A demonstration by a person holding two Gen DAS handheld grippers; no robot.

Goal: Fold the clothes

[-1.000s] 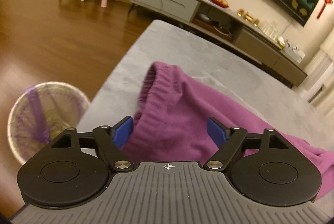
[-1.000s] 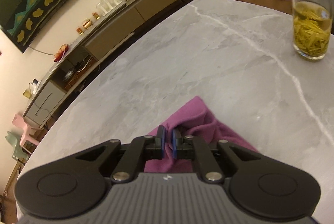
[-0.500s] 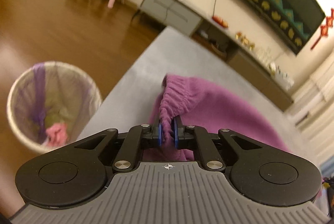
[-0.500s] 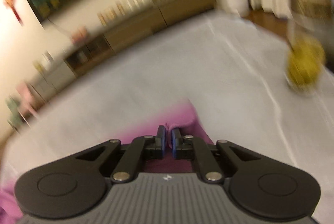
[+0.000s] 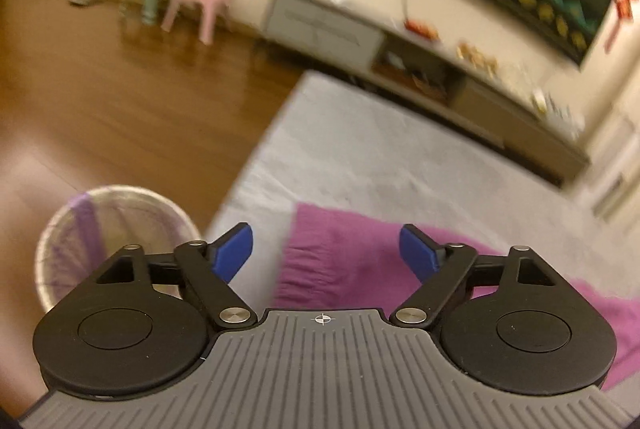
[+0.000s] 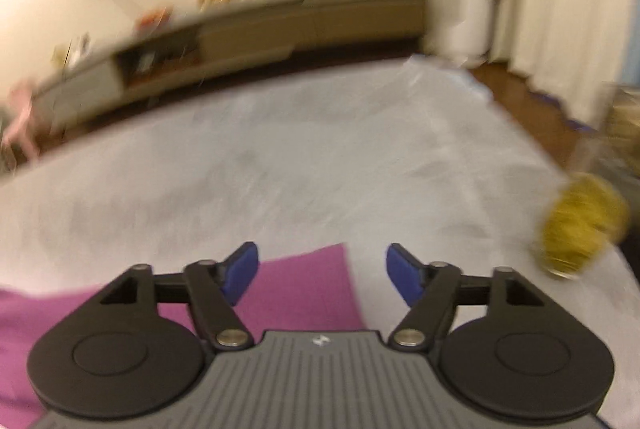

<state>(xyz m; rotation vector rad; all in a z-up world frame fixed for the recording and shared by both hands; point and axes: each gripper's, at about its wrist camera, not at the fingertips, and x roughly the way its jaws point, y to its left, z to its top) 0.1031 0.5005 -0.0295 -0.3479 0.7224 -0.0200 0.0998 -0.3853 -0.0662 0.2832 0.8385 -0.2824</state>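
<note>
Desk (image 5: 360,157): grey, carries the garment.
Garment (image 5: 344,253): purple, flat on the desk, below and ahead of both tools, touching neither.
Left tool (image 5: 326,249): jaws just opened, wide apart, nothing between the pads, over the elastic hem.
Right tool (image 6: 322,271): jaws just opened, apart, over the garment's corner (image 6: 320,281).

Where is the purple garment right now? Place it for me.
The purple garment lies flat on the grey table, below both open tools; its elastic waistband sits near the table edge by the wastebasket.
</note>
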